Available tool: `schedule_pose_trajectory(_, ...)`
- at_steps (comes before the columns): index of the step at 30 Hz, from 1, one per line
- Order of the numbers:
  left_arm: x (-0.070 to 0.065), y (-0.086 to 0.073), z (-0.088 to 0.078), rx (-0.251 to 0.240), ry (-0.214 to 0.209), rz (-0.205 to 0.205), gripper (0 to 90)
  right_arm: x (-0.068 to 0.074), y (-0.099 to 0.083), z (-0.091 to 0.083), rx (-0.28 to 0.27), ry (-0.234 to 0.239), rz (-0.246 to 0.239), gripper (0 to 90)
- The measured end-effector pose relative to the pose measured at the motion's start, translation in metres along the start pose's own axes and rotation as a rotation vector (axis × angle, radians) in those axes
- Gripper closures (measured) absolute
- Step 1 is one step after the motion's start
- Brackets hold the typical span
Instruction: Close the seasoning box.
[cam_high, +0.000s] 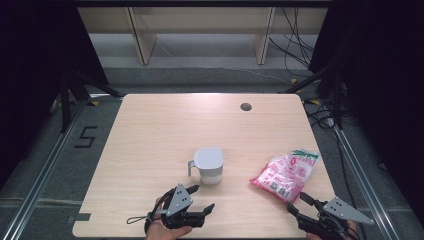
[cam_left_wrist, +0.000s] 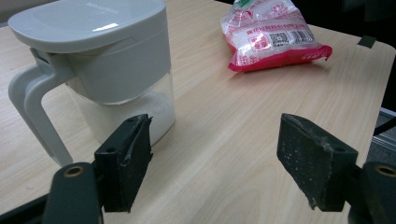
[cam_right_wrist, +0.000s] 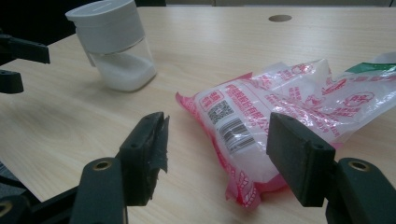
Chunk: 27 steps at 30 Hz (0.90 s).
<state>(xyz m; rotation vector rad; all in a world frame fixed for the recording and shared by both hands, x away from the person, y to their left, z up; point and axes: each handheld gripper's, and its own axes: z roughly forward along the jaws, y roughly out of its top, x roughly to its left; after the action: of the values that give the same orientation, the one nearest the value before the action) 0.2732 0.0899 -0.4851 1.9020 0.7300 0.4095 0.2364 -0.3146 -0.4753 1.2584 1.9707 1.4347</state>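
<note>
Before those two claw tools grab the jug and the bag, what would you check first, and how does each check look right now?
1. Left hand-held gripper open and empty: ok.
2. Right hand-held gripper open and empty: ok.
3. Jug upright, lid on: ok.
4. Jug handle free to grasp, near the left jaws: ok.
5. Bag lying flat on the table, just ahead of the right jaws: ok.
6. Bag sealed or already cut: cannot tell.
</note>
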Motion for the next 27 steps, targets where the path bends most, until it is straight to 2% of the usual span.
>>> schedule_pose_trajectory(2,-0.001,-0.003,0.001,0.0,-0.01,-0.01,25.8,0.002,-0.001,-0.001,0.021,0.003,0.006,38.0)
schedule_pose_trajectory(4,-0.002,-0.005,0.0,0.01,-0.013,-0.009,25.8,0.001,-0.001,-0.002,0.011,0.009,-0.022,38.0)
schedule_pose_trajectory(5,-0.003,-0.007,0.0,0.011,-0.013,-0.016,25.6,0.004,-0.001,-0.002,0.019,0.017,-0.003,38.0)
schedule_pose_trajectory(6,-0.004,-0.008,0.0,0.007,-0.013,-0.016,25.2,0.001,-0.001,-0.002,0.024,0.014,-0.045,38.0)
schedule_pose_trajectory(7,-0.004,-0.009,0.0,0.008,-0.018,-0.023,24.2,0.001,-0.002,-0.001,-0.003,0.01,-0.056,38.0)
schedule_pose_trajectory(8,-0.005,-0.01,-0.001,0.004,-0.017,-0.02,23.3,0.002,-0.002,-0.001,0.003,0.021,-0.058,38.0)
schedule_pose_trajectory(10,-0.005,-0.013,-0.001,-0.001,-0.021,-0.01,22.5,0.001,-0.002,-0.002,0.001,0.02,-0.093,38.0)
schedule_pose_trajectory(11,-0.005,-0.014,-0.002,0.002,-0.022,-0.003,22.1,0.002,-0.003,-0.001,-0.01,0.022,-0.094,38.0)
schedule_pose_trajectory(12,-0.007,-0.016,-0.002,-0.003,-0.037,-0.013,21.8,0.004,-0.004,-0.001,0.011,0.045,-0.074,38.0)
schedule_pose_trajectory(13,-0.007,-0.018,-0.002,0.005,-0.052,-0.015,21.5,0.007,-0.005,-0.002,0.027,0.032,-0.062,38.0)
schedule_pose_trajectory(15,-0.009,-0.021,-0.001,0.004,-0.064,-0.016,20.7,0.007,-0.005,-0.002,0.039,0.05,-0.093,38.0)
schedule_pose_trajectory(17,-0.011,-0.022,-0.002,0.011,-0.062,-0.005,20.6,0.01,-0.006,-0.002,0.038,0.049,-0.107,38.0)
schedule_pose_trajectory(18,-0.011,-0.023,-0.002,0.011,-0.069,-0.007,20.4,0.011,-0.007,-0.002,0.044,0.056,-0.103,38.0)
schedule_pose_trajectory(19,-0.012,-0.024,-0.001,-0.006,-0.075,-0.017,20.2,0.014,-0.008,-0.003,0.059,0.053,-0.073,37.9)
schedule_pose_trajectory(21,-0.012,-0.025,-0.004,0.031,-0.072,0.011,23.2,0.012,-0.008,-0.002,0.052,0.059,-0.132,37.9)
schedule_pose_trajectory(22,-0.011,-0.026,-0.003,0.031,-0.082,0.024,24.0,0.017,-0.009,-0.005,0.086,0.069,-0.072,37.9)
schedule_pose_trajectory(23,-0.014,-0.028,-0.002,0.022,-0.082,-0.001,23.2,0.015,-0.01,-0.003,0.067,0.066,-0.119,37.9)
schedule_pose_trajectory(25,-0.015,-0.031,-0.001,0.029,-0.088,0.006,21.1,0.018,-0.011,-0.005,0.093,0.092,-0.106,37.8)
schedule_pose_trajectory(26,-0.017,-0.032,-0.001,0.032,-0.086,0.001,19.1,0.018,-0.012,-0.004,0.085,0.09,-0.122,37.8)
schedule_pose_trajectory(27,-0.017,-0.032,-0.002,0.047,-0.082,0.013,18.3,0.018,-0.012,-0.005,0.101,0.082,-0.121,37.7)
